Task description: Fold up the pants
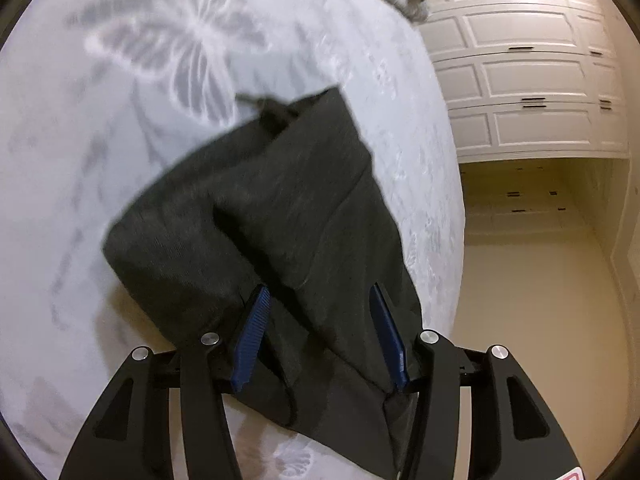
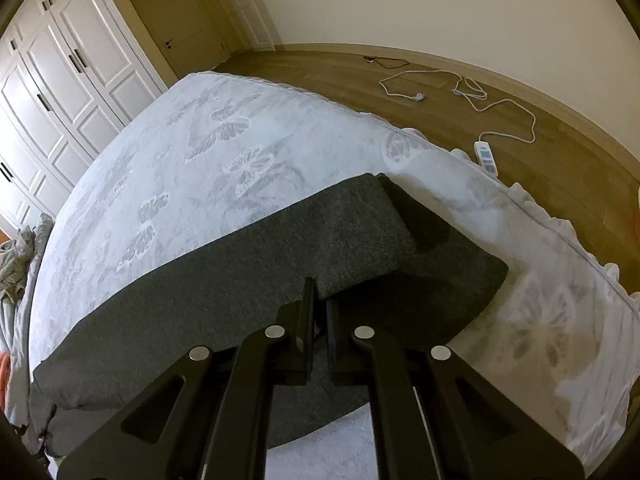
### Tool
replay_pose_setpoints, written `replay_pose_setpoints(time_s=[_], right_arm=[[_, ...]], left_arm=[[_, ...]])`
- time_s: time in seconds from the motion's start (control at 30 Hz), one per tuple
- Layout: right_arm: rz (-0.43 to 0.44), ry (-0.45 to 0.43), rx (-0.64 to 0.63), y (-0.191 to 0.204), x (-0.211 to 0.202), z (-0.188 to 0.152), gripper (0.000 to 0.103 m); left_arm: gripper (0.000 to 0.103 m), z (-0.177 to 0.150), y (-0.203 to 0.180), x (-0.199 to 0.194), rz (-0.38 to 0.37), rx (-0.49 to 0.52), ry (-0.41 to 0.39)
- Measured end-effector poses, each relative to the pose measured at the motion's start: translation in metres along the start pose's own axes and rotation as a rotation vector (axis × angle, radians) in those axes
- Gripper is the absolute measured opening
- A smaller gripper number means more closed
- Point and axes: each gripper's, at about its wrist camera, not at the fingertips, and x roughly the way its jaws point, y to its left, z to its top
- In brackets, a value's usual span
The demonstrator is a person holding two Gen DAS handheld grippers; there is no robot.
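Dark grey pants (image 1: pixel 280 200) lie on a white bed (image 1: pixel 120 120) with a butterfly pattern. In the left wrist view my left gripper (image 1: pixel 319 289) stands open, blue pads (image 1: pixel 252 336) well apart. Loose folds of the pants run between them and drape over the left finger. In the right wrist view the pants (image 2: pixel 240 272) stretch as a long band across the bed (image 2: pixel 200 140), one layer folded over another at the right end. My right gripper (image 2: pixel 320 296) is shut on the near edge of that upper layer.
White wardrobe doors (image 1: pixel 520 80) stand beyond the bed's right edge, with pale floor (image 1: pixel 520 280) below. The right wrist view shows the wardrobe (image 2: pixel 60 72), a door (image 2: pixel 188 20), a power strip with white cable (image 2: pixel 486 158) on the wooden floor, and crumpled grey cloth (image 2: pixel 16 256) at the left.
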Motion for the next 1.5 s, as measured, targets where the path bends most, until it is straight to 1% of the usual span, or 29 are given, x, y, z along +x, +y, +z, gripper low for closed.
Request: replay_pose_setpoints(time_s=[0.07, 0.13, 0.23, 0.3, 0.33, 0.43, 0.47, 0.5, 0.53, 0.57, 0.63, 0.67, 0.7, 0.73, 0.8, 0.87, 0.93, 0.97, 1.03, 1.07, 1.1, 1.13, 1.17, 1.2, 1.23, 1.3, 1.37, 1.43, 1.5], right_arm=[[-0.008, -0.002, -0.013, 0.002, -0.001, 0.000, 0.005], [-0.014, -0.002, -0.024, 0.003, 0.000, 0.000, 0.005], [-0.019, 0.009, -0.025, 0.002, 0.004, 0.000, 0.005], [-0.013, 0.015, -0.022, 0.002, 0.006, 0.002, 0.005], [-0.001, 0.013, -0.018, 0.002, 0.004, 0.004, 0.005], [0.103, -0.075, 0.008, 0.003, -0.029, 0.022, 0.003], [0.125, -0.095, 0.014, 0.002, -0.037, 0.025, 0.003], [0.154, -0.126, 0.021, 0.001, -0.048, 0.031, 0.003], [0.154, -0.136, 0.020, -0.001, -0.051, 0.034, 0.003], [0.129, -0.130, 0.018, -0.004, -0.050, 0.035, 0.003], [0.071, -0.061, 0.051, -0.022, -0.029, 0.027, 0.003], [0.060, -0.038, 0.061, -0.027, -0.023, 0.023, 0.003], [0.028, 0.000, 0.067, -0.036, -0.012, 0.016, 0.003], [0.020, 0.012, 0.067, -0.040, -0.009, 0.014, 0.003], [0.040, 0.021, 0.084, -0.047, -0.009, 0.012, 0.003], [0.076, -0.023, 0.082, -0.046, -0.026, 0.019, 0.003], [0.098, -0.075, 0.063, -0.045, -0.044, 0.025, 0.003], [0.086, -0.073, 0.054, -0.046, -0.044, 0.023, 0.003], [0.013, 0.012, 0.035, -0.052, -0.021, 0.013, 0.006], [-0.017, 0.053, 0.028, -0.058, -0.011, 0.007, 0.006], [-0.013, 0.061, 0.014, -0.061, -0.008, 0.003, 0.006], [-0.020, 0.040, 0.003, -0.060, -0.014, 0.003, 0.011], [-0.052, 0.026, 0.000, -0.059, -0.021, 0.005, 0.015], [-0.086, 0.002, 0.002, -0.058, -0.031, 0.007, 0.023], [-0.092, -0.010, 0.006, -0.058, -0.038, 0.008, 0.035], [-0.107, -0.010, 0.008, -0.057, -0.045, 0.007, 0.052], [-0.129, 0.010, -0.007, -0.054, -0.043, 0.005, 0.054], [-0.121, 0.011, -0.017, -0.052, -0.037, 0.003, 0.057], [-0.162, -0.039, -0.062, -0.046, -0.035, 0.005, 0.057]], left_arm=[[0.049, -0.001, 0.002, 0.005, 0.001, -0.015, 0.006], [0.047, 0.002, -0.001, 0.008, -0.050, 0.001, -0.010], [0.001, 0.010, -0.014, 0.011, -0.108, 0.069, -0.020], [0.001, 0.012, -0.018, 0.000, -0.173, 0.072, -0.044], [0.001, 0.011, -0.022, -0.013, -0.230, 0.085, -0.059], [0.001, 0.009, -0.041, -0.057, -0.367, 0.128, -0.096], [0.001, 0.008, -0.042, -0.068, -0.394, 0.131, -0.095], [0.001, 0.010, -0.041, -0.076, -0.394, 0.138, -0.097], [0.001, 0.011, -0.038, -0.077, -0.358, 0.146, -0.101], [0.001, 0.013, -0.032, -0.073, -0.296, 0.138, -0.109], [0.001, 0.020, -0.001, -0.058, -0.136, 0.069, -0.111], [0.001, 0.020, 0.014, -0.049, -0.086, 0.026, -0.091], [0.001, 0.020, 0.024, -0.041, -0.064, -0.010, -0.061], [0.001, 0.017, 0.030, -0.035, -0.048, -0.022, -0.034], [0.001, 0.014, 0.019, -0.038, 0.001, 0.049, -0.052], [0.001, 0.010, -0.001, -0.046, 0.019, 0.144, -0.083], [0.001, 0.006, -0.008, -0.050, 0.030, 0.185, -0.085], [0.001, 0.005, -0.008, -0.048, 0.060, 0.196, -0.085], [0.002, 0.007, -0.006, -0.038, 0.149, 0.208, -0.076], [0.008, 0.004, -0.003, -0.033, 0.177, 0.198, -0.068], [0.016, 0.004, 0.001, -0.031, 0.190, 0.174, -0.061], [0.037, 0.001, 0.008, -0.035, 0.173, 0.130, -0.058], [0.056, 0.000, 0.014, -0.040, 0.141, 0.091, -0.066], [0.064, -0.003, 0.017, -0.045, 0.106, 0.052, -0.079], [0.076, -0.011, 0.024, -0.057, 0.099, 0.013, -0.099], [0.076, -0.013, 0.028, -0.064, 0.111, -0.004, -0.122], [0.076, -0.015, 0.034, -0.067, 0.125, -0.021, -0.132], [0.076, -0.019, 0.047, -0.076, 0.102, -0.054, -0.126], [0.076, -0.027, 0.049, -0.066, 0.095, -0.085, -0.090]])
